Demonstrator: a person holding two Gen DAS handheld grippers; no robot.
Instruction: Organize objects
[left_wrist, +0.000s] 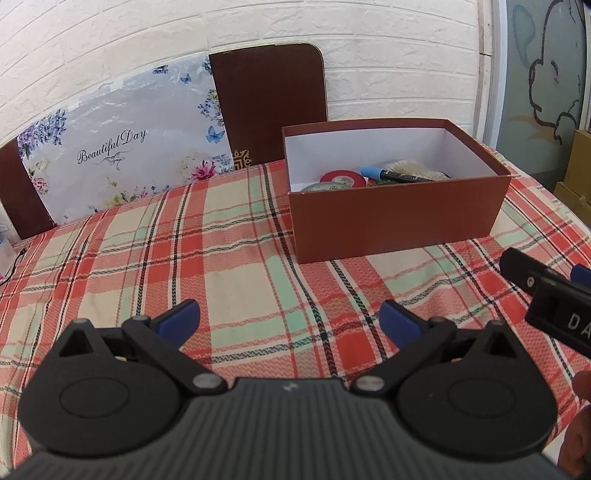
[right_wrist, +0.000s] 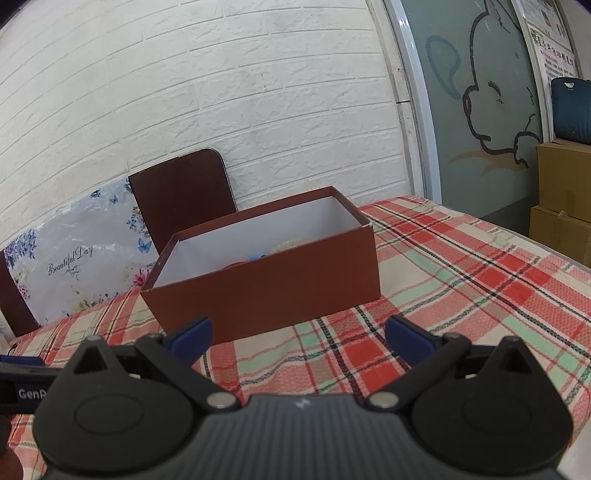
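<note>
Landmark: open rectangular brown cardboard box with white lining (left_wrist: 395, 221), standing on the red, green and cream plaid tablecloth (left_wrist: 207, 266).

Left gripper (left_wrist: 290, 319): blue-padded fingers spread wide, nothing between them; it hovers over the cloth in front of the box and off its left corner, well apart from it.

Right gripper (right_wrist: 299, 338): fingers likewise spread wide and empty, hovering over the cloth just in front of the box's long front wall. In the left wrist view its black body shows at the box's front right.

Box contents, left wrist view: a black marker with a light-blue cap (left_wrist: 397, 175) lies slanted across the middle, its cap pointing to the box's left. Left of the cap sits a red roll of tape (left_wrist: 341, 179); in front of that, against the front wall, a pale patterned round item (left_wrist: 325, 187), only partly seen. Behind the marker lies a cream, fluffy object (left_wrist: 413, 167); what it is cannot be told.

Behind the box, leaning on the white brick wall (left_wrist: 388, 48): a dark brown rounded-corner panel (left_wrist: 269, 107), and to the box's left a floral "Beautiful Day" board (left_wrist: 118, 158).
</note>
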